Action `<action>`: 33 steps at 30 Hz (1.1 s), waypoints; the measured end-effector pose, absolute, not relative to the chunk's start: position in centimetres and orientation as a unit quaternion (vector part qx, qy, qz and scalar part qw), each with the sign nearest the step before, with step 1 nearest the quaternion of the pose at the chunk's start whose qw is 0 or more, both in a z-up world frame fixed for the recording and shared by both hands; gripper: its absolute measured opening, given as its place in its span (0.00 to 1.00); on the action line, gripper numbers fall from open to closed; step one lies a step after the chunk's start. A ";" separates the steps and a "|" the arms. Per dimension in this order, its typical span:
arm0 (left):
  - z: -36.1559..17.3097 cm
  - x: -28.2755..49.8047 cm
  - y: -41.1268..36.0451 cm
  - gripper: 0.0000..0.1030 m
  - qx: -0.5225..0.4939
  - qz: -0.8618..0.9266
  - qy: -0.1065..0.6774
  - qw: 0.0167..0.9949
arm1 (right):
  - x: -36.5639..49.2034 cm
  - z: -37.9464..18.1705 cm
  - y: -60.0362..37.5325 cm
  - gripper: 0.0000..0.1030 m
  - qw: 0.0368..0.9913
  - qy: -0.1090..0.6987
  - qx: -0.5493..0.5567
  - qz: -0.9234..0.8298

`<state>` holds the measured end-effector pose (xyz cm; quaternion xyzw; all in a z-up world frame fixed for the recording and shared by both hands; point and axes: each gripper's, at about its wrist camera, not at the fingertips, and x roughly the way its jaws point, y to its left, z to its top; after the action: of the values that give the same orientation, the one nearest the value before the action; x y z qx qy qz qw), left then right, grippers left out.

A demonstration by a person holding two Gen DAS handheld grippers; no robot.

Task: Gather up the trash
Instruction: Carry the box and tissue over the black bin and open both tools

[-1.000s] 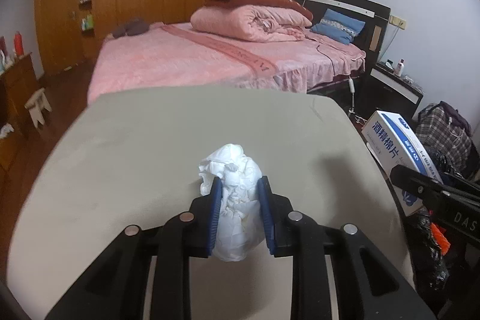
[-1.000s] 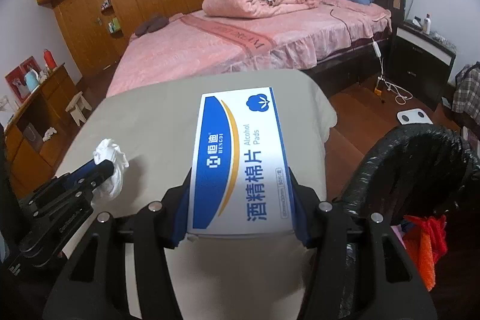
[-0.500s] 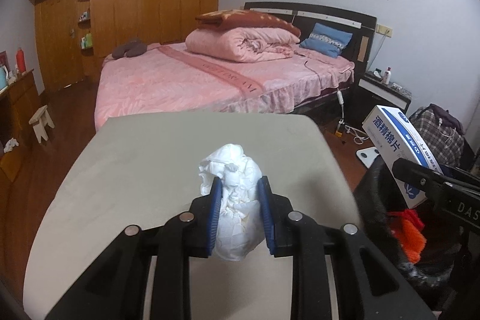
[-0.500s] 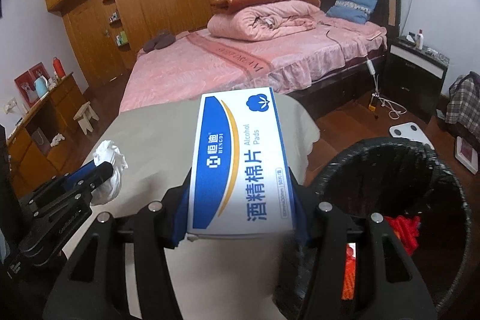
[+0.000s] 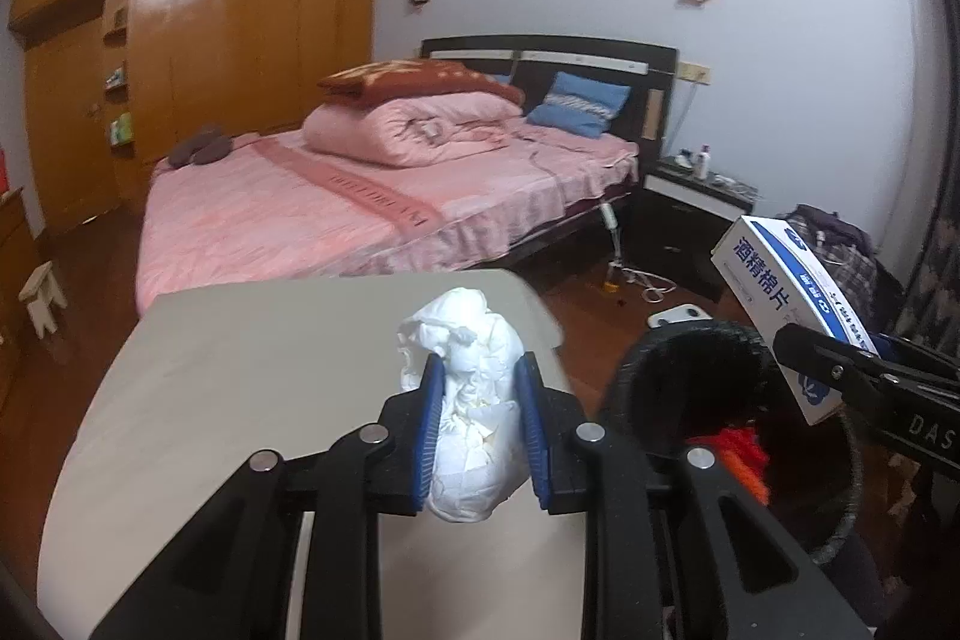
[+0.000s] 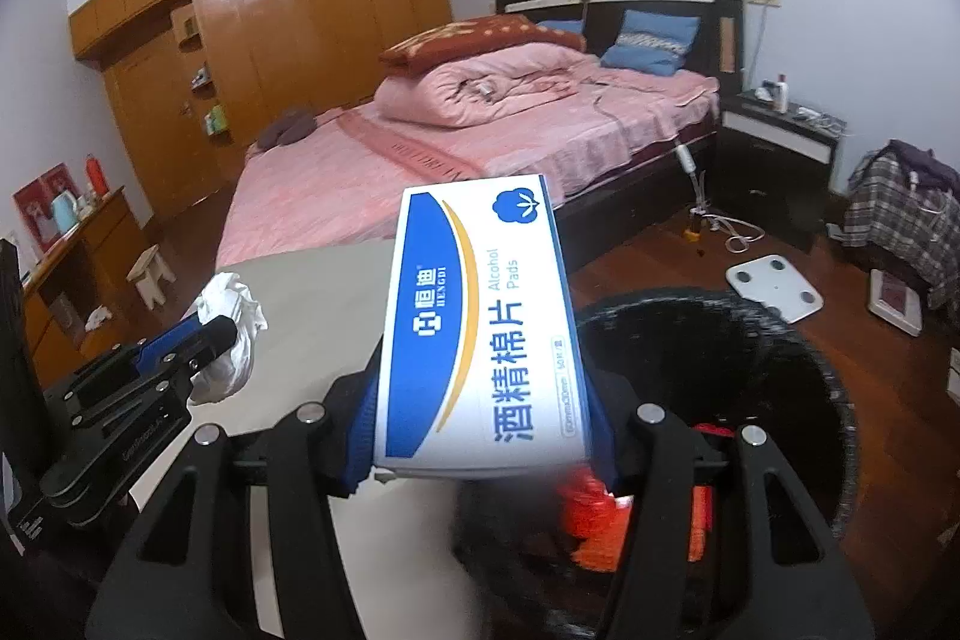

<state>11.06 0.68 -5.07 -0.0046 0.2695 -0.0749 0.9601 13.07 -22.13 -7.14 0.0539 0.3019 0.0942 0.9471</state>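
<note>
My left gripper (image 5: 480, 388) is shut on a crumpled white tissue wad (image 5: 465, 358), held above the beige table (image 5: 252, 370) near its right edge. The wad also shows in the right wrist view (image 6: 231, 328). My right gripper (image 6: 480, 388) is shut on a blue and white alcohol pads box (image 6: 480, 334), held over the rim of a black-lined trash bin (image 6: 780, 340). The box also shows in the left wrist view (image 5: 786, 292), above the bin (image 5: 660, 358). Red and orange trash (image 6: 591, 514) lies inside the bin.
A pink bed (image 5: 360, 202) stands beyond the table. A dark nightstand (image 6: 774, 148) is at its right. A white bathroom scale (image 6: 774, 283) and a cable lie on the wood floor behind the bin. A small stool (image 5: 39, 295) stands left of the table.
Both grippers have risen and moved right toward the bin. The box now hangs over the bin's rim, and the tissue wad is near the table's right edge.
</note>
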 end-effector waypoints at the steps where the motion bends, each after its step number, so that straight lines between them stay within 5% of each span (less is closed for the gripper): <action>1: -4.9 11.0 0.0 0.24 -0.003 -0.082 0.268 0.960 | 12.9 -7.1 -22.7 0.52 0.948 0.300 0.055 0.089; 33: -6.7 13.0 -16.5 0.24 0.040 -0.239 0.256 0.936 | 10.8 -10.2 -37.5 0.52 0.950 0.300 0.080 -0.035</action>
<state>13.05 -16.52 -6.68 0.0403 0.2559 -0.2387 0.9359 10.84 -37.48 -10.17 0.0799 0.3003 -0.0350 0.9499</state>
